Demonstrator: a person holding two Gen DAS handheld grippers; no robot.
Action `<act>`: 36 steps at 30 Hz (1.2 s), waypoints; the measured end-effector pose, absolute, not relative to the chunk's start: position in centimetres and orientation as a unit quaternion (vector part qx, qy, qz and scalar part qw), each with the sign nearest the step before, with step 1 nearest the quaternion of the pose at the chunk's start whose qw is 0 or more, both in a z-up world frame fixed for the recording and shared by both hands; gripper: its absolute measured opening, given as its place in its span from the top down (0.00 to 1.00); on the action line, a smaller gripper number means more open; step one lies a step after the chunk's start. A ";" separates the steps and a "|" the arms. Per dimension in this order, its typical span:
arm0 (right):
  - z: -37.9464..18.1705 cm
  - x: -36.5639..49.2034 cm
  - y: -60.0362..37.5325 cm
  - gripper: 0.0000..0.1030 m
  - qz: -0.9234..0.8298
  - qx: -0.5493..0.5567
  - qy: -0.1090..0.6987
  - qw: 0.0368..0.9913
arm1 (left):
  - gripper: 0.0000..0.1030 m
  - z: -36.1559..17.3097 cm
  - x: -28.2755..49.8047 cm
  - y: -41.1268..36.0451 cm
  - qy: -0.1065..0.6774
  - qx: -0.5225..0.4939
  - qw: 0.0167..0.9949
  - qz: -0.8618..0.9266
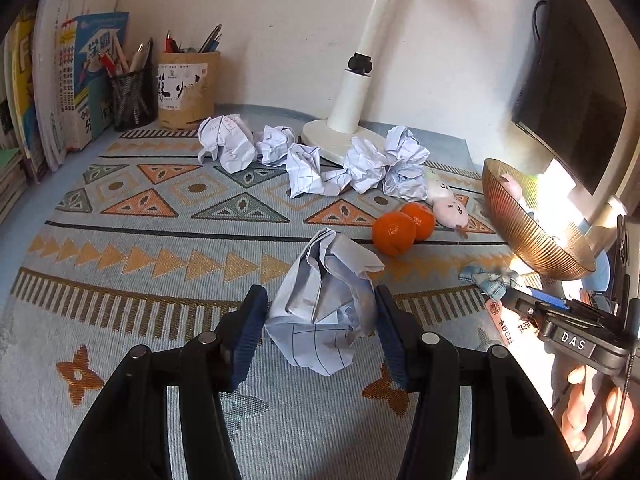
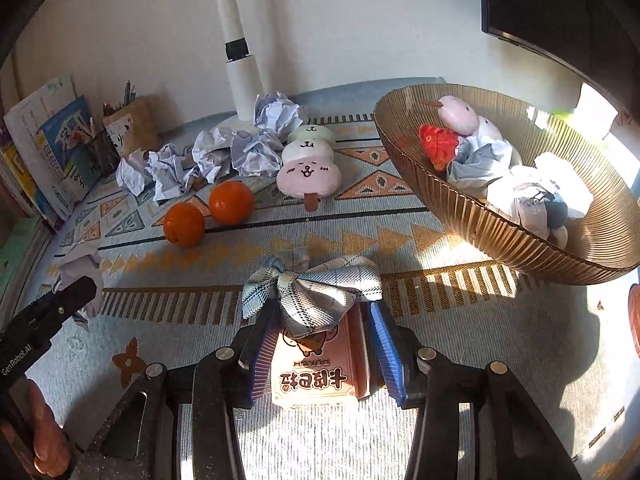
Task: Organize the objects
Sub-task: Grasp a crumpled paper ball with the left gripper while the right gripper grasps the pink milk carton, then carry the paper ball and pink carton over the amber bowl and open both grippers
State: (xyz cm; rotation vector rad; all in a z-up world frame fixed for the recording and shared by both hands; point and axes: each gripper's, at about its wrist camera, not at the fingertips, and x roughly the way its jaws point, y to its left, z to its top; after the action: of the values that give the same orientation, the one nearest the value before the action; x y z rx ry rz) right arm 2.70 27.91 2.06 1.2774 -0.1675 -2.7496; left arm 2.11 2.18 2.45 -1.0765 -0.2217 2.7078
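Note:
In the left wrist view my left gripper (image 1: 320, 312) is shut on a crumpled paper ball (image 1: 326, 300), just above the patterned mat. In the right wrist view my right gripper (image 2: 320, 320) is shut on a pink card charm with a plaid bow (image 2: 316, 320), low over the mat. The ribbed amber bowl (image 2: 500, 236) stands to the right, holding a pink plush, a red item and crumpled paper. Two oranges (image 2: 208, 214) and a pink-and-white plush skewer (image 2: 308, 160) lie on the mat. Several more paper balls (image 1: 320, 152) lie near the lamp base.
A white desk lamp (image 1: 352, 92) stands at the back. Two pen holders (image 1: 188, 88) and upright books (image 1: 60, 80) fill the back left. A dark monitor (image 1: 572, 92) is at the right, behind the bowl (image 1: 532, 232).

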 end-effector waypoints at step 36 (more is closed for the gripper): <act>0.8 10.2 27.2 0.50 -0.883 0.455 -0.006 0.114 | 0.50 2.3 2.0 2.1 -0.076 -0.370 0.112 0.919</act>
State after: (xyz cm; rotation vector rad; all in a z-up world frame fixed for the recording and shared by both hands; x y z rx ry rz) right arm 10.19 27.18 0.76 1.3345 -0.0186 -2.5901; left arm 1.97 2.09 2.31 -1.0870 -0.2230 2.6983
